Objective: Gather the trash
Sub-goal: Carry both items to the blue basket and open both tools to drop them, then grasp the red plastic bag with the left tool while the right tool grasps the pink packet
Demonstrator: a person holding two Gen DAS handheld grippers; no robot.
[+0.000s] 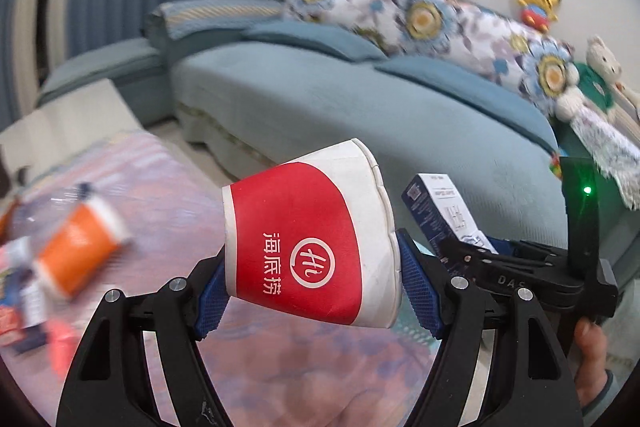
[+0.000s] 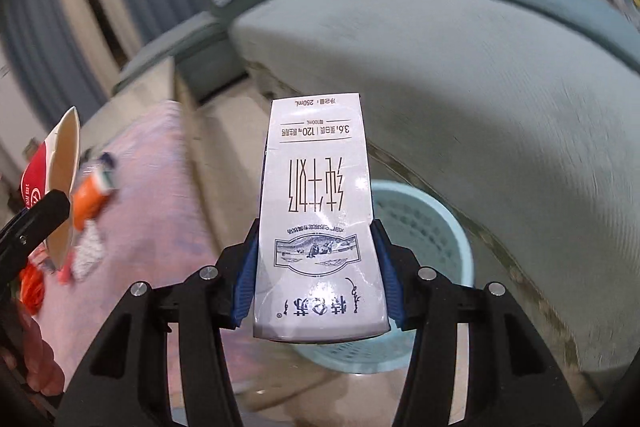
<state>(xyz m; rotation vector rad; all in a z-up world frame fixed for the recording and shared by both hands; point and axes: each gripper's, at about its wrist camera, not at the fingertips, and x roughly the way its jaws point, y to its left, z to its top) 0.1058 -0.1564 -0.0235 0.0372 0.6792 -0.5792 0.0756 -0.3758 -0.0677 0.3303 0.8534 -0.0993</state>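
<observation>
Right tongs [image 2: 316, 267] grip the milk carton [image 2: 318, 219], with the blue trash basket [image 2: 432, 227] just behind at 4 o'clock; left tongs [image 1: 310, 277] grip the red paper cup [image 1: 308, 239]. Better bring each over the basket's rim before letting go

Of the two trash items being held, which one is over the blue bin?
The white milk carton, clamped in the right tool, with the light-blue bin right behind it. The red paper cup in the left tool hangs above the pink cloth.
</observation>
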